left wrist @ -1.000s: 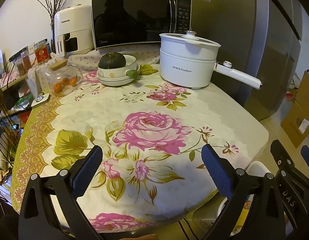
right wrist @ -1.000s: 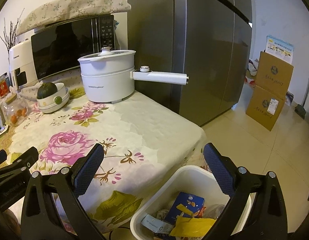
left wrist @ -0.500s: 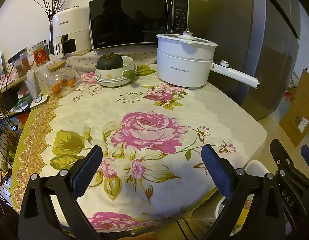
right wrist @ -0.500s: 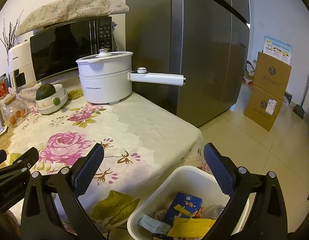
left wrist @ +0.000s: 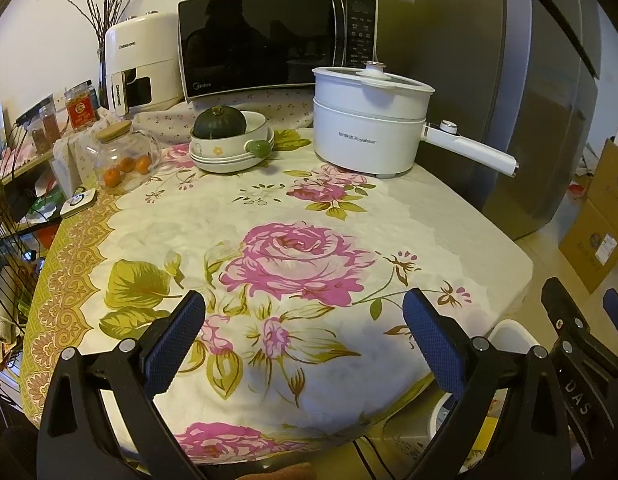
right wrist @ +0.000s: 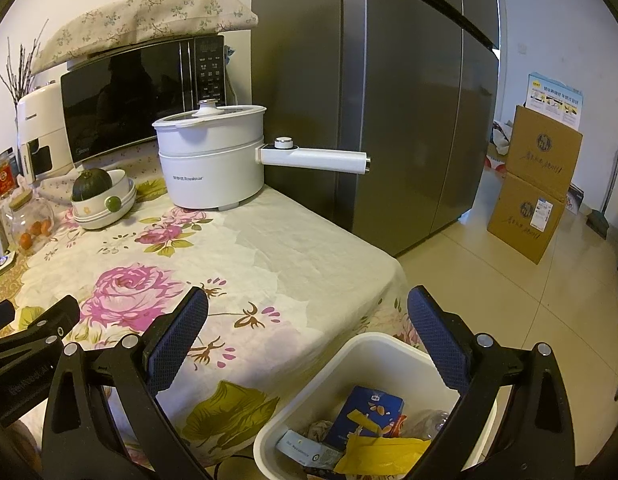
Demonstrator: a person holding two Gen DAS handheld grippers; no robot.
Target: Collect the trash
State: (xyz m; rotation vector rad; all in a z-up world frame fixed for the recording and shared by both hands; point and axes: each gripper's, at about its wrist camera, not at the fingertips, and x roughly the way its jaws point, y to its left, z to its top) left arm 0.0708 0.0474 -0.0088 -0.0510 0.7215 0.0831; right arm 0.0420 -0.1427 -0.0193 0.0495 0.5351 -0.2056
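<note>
Two empty claws, left claw and right claw, both spread, trash bin just below the right.

Black frames, blue textured fingers

Near tablecloth bare, pot, bowl behind

A home kitchen: a microwave and white electric pot sit on a floral-clothed table, beside a tall steel fridge.
</note>
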